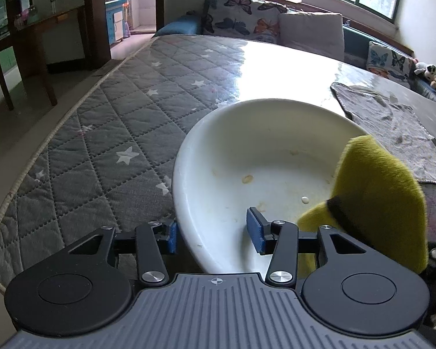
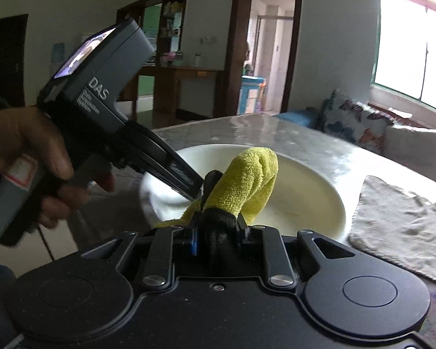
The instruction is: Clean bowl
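A quilted grey table cover (image 1: 96,122) with white stars spreads under a glossy sheet, and on it sits the white bowl (image 1: 247,157), wide and shallow, near the table's close edge. Its inside carries a few brownish smears and a pale droplet. Just beside the bowl, on its right, lies a crumpled grey rag (image 1: 392,122). The left gripper (image 1: 216,234) straddles the bowl's near rim with its blue-padded fingers (image 1: 254,232) set wide apart, one outside the wall and one inside; whether they press the rim cannot be told. In the right wrist view this same tool slants down into the bowl, a person's hand (image 2: 32,160) wrapped round its handle, with the letters "DAS" legible on its grey body; smaller print beneath is too blurred to read. The right gripper (image 2: 218,232) is clamped tight on a yellow cloth (image 2: 247,180) with a black edge, whose folded bulk rises over the bowl's right side.
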Demonstrator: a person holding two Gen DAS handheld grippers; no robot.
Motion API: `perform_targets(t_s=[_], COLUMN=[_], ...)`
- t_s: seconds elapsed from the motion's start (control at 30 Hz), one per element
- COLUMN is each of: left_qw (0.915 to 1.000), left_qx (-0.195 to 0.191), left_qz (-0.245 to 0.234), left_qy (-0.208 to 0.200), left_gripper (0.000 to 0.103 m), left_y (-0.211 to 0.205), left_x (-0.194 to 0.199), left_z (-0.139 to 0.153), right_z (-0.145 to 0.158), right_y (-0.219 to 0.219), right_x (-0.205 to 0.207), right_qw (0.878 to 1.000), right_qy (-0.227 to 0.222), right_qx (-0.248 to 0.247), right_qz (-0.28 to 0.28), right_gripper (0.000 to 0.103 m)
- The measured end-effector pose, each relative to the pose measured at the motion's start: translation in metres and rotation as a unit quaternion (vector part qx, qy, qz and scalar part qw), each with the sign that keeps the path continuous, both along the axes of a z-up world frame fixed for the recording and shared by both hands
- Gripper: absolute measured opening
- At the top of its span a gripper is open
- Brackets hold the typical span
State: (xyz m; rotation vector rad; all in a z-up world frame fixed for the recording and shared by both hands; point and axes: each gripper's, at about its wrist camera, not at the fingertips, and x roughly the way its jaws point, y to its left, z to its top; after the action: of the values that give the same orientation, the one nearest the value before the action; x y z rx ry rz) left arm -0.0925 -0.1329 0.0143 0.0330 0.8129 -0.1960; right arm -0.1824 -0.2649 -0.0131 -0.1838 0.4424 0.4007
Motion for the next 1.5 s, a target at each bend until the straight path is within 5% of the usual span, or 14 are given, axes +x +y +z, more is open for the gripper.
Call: perform_targets(t_s=[0.2,0.57,1.03,1.5], left_qw=[1.0000,0.9999,0.9997,0.9996], left_qx=[0.000,0.008,0.015,0.019], left_qz=[-0.001,-0.009,-0.018,-0.023], left_qy=[0.001,0.002,-0.001,-0.001], left_gripper=[0.048,0.049,0.049,0.049], left_y=[0.000,0.000,0.000,0.003], left_x=[-0.003,-0.002,-0.005,-0.001], left_z=[-0.003,-0.002,-0.001,0.001], right_z=[0.007,0.018,-0.002,-0.007], right_y=[-0.004,-0.008,-0.013,-0.026], right_x=[0.011,0.027,0.030,0.068], right_qw=[0.999,0.990,0.977,0.976], right_qy=[0.039,0.076,-0.012,-0.017], right_qx=[-0.006,-0.094,-0.213,-0.217], right_qz=[0.033,0.066,0.005,-0.021], right_gripper=[0.023,0.023,0.023,0.023])
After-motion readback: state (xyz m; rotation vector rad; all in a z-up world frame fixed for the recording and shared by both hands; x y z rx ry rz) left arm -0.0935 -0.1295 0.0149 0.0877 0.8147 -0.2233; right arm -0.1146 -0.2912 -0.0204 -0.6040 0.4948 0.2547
